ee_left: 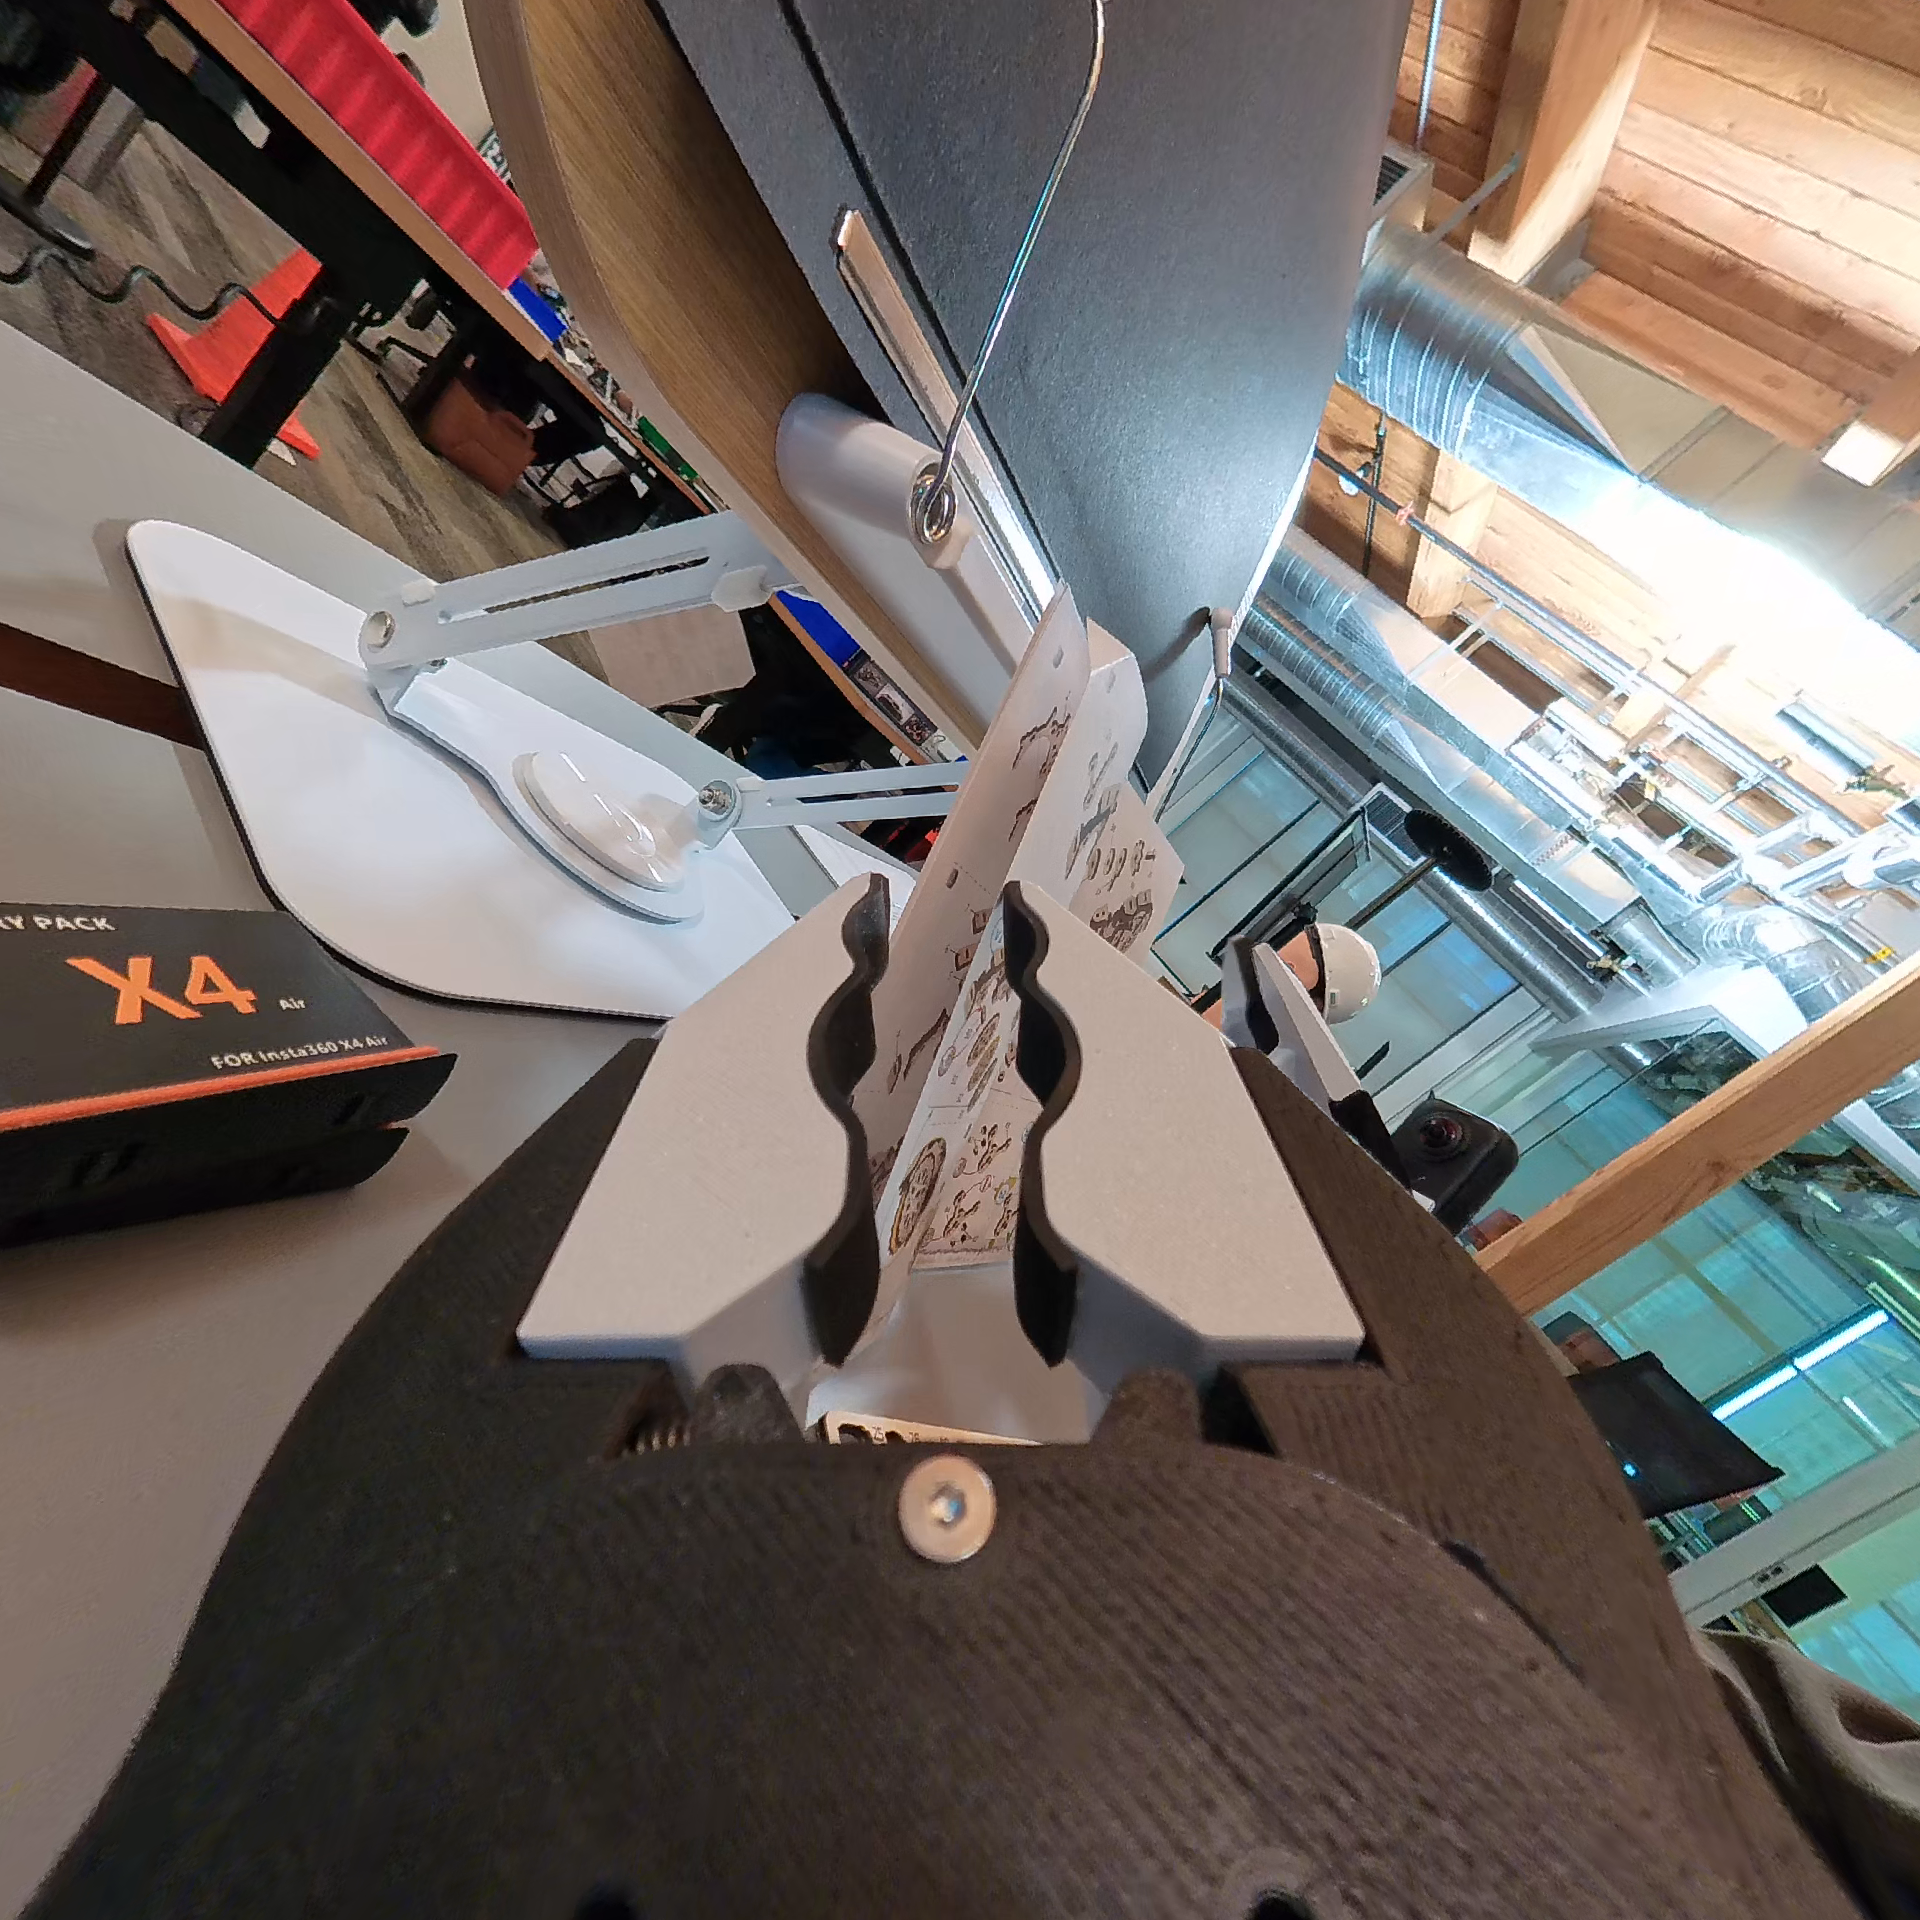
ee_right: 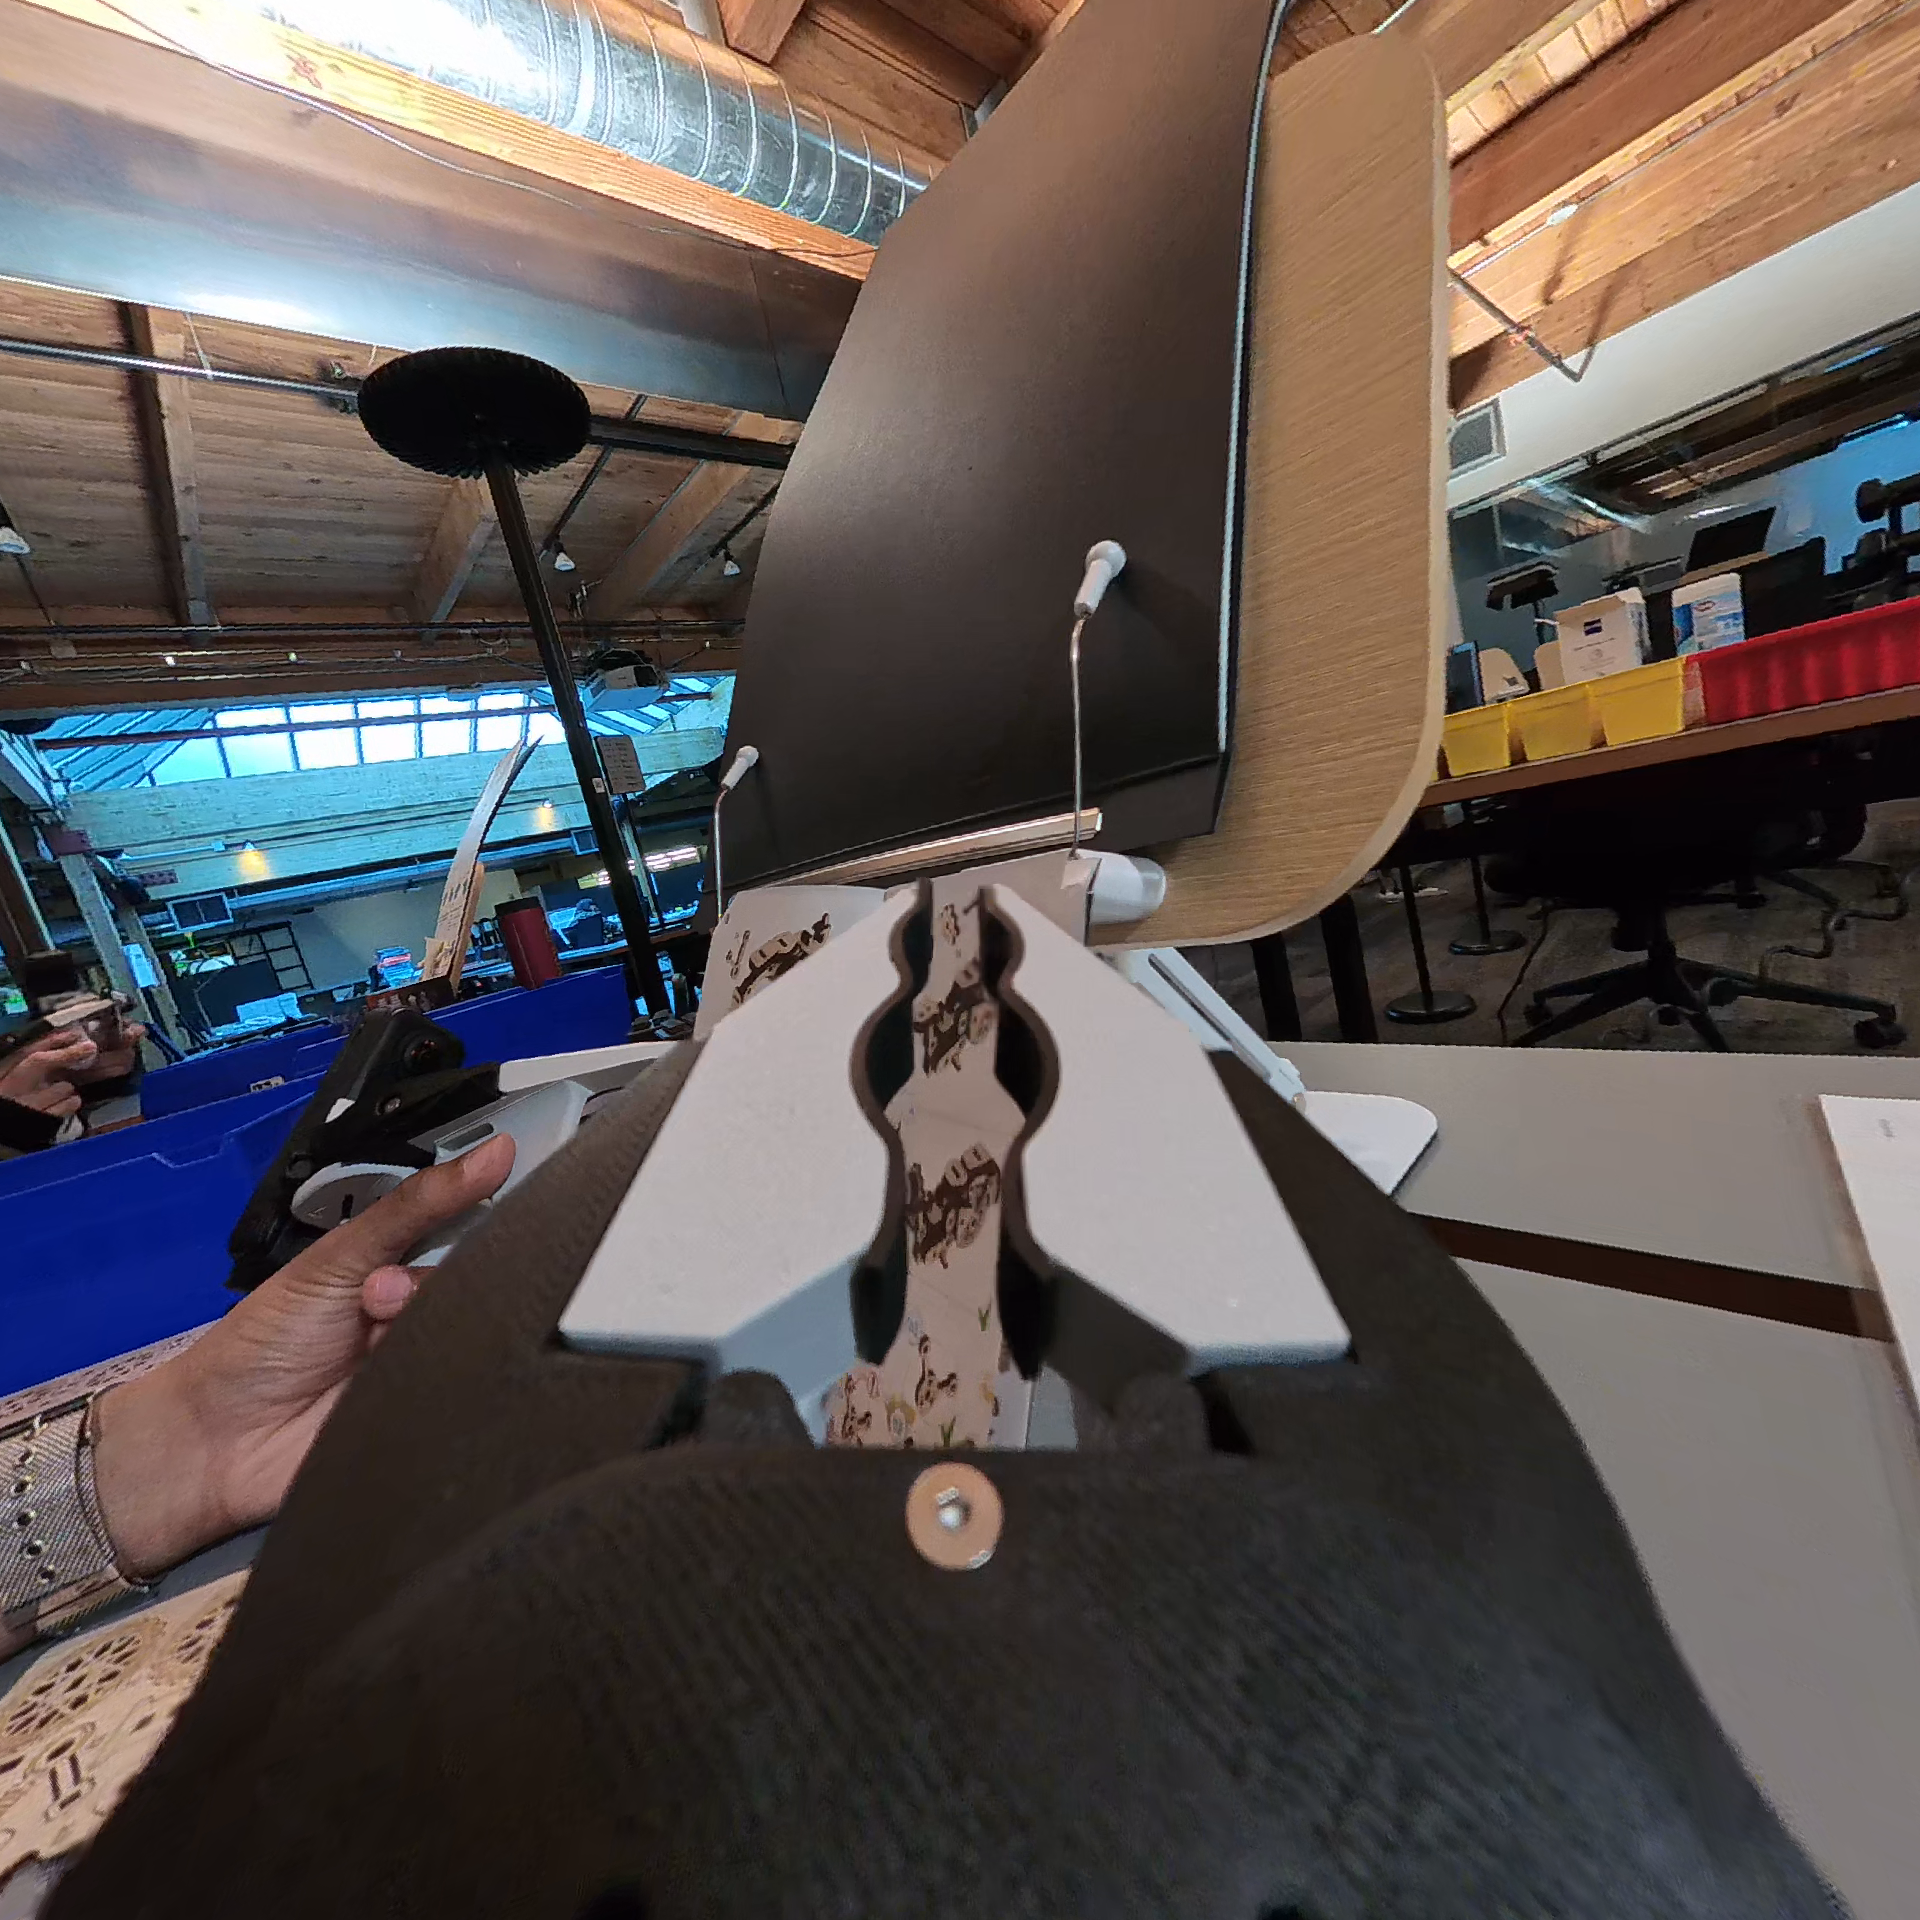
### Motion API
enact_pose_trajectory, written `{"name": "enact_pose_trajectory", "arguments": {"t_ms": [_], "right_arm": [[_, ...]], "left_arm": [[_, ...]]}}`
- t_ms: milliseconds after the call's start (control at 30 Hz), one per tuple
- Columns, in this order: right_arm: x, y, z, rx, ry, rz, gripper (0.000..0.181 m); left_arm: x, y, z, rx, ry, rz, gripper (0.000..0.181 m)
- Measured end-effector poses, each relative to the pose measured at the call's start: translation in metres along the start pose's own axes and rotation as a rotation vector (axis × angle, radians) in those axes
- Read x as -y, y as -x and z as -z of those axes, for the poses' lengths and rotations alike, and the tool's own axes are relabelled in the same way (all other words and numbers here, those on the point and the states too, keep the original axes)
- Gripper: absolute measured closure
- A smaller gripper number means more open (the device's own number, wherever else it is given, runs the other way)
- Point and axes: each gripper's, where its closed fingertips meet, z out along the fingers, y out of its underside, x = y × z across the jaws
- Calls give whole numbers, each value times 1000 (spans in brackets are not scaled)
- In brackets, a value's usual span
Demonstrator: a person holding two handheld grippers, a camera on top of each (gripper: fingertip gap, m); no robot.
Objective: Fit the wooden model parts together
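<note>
Timber-ceilinged workshop, grey table [ee_right: 1621, 1122]: left gripper [ee_left: 940, 914] & right gripper [ee_right: 951, 914] both part-open round the white printed instruction sheet [ee_left: 1029, 790], prob. unclamped; laser-cut wooden sheet [ee_right: 83, 1683] lies bottom-left, so read w/o creasing.

Timber-beamed ceiling [ee_right: 260, 499] with silver ducting [ee_left: 1475, 343], bright windows [ee_left: 1766, 1278], long workbenches [ee_right: 1662, 743] behind.

grey claw [ee_left: 945, 914], black wavy pads [ee_left: 847, 1132]
</note>
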Motion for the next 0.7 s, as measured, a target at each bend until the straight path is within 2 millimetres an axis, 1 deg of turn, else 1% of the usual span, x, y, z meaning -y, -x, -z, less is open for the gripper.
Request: {"name": "enact_pose_trajectory", "arguments": {"t_ms": [133, 167, 233, 267, 300, 400, 533, 700], "right_arm": [[-2, -7, -1, -29, 10, -44, 157], [-3, -10, -2, -40, 19, -68, 147], [-10, -16, -5, -65, 58, -136, 119], [-14, -18, -7, -66, 82, -173, 112], [-18, -19, -8, -61, 105, -207, 107], [-27, -19, -11, -39, 161, -281, 103], [-35, -21, -13, -29, 201, -362, 106], [-34, -23, -12, -19, 188, -388, 112]], "left_arm": [[-1, 0, -1, 4, 8, -9, 161], [-2, 0, -1, 5, 11, -12, 161], [-2, 0, -1, 6, 14, -16, 160], [-2, 0, -1, 6, 13, -15, 160], [-2, 0, -1, 6, 13, -15, 160], [-2, 0, -1, 6, 13, -16, 160], [-3, -1, -1, 5, 15, -23, 158], [-3, -4, -1, -8, 11, -36, 153]]}}
